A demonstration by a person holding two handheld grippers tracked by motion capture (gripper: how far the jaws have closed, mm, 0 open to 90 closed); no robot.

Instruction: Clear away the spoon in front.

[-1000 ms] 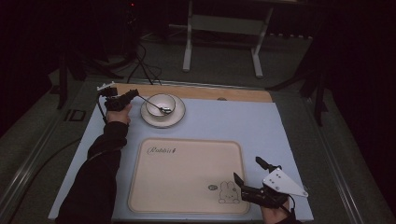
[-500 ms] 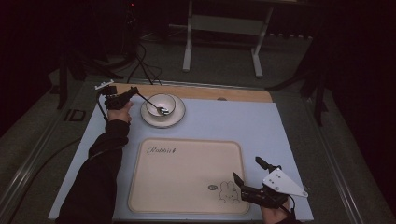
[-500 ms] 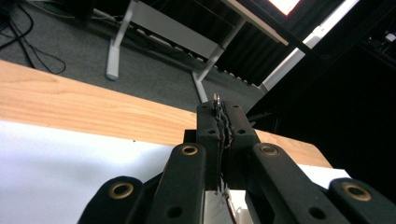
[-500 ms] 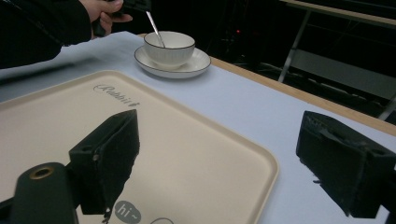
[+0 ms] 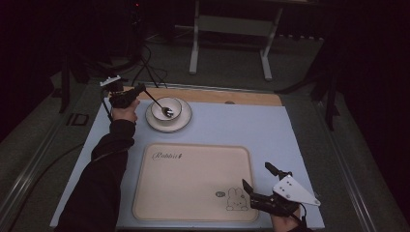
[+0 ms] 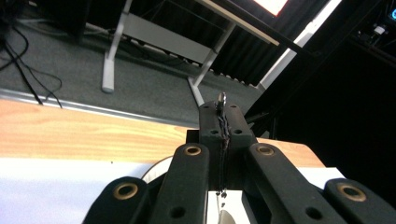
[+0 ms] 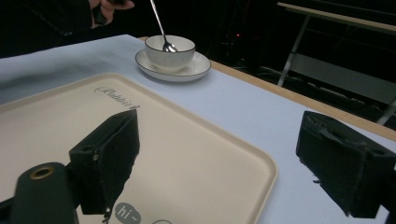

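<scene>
Nearest the person, the right gripper [image 5: 259, 181] rests with jaws spread wide and nothing between them, over the corner of a cream tray [image 5: 193, 164] printed with a rabbit. Beyond the tray, a white cup [image 5: 166, 107] sits on its saucer [image 5: 180, 124]. Beside them, the left gripper [image 5: 140, 90] has just been closing and pinches the handle of a spoon [image 5: 159, 105], whose bowl dips into the cup. A pale blue cloth [image 5: 251, 125] covers the wooden table [image 5: 251, 98]. Farther off, cables [image 5: 145, 63] cross a dark floor before a white table frame [image 5: 227, 29].

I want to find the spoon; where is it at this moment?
In the high view the spoon is far left, held by the left gripper, its bowl inside the cup on the saucer.
</scene>
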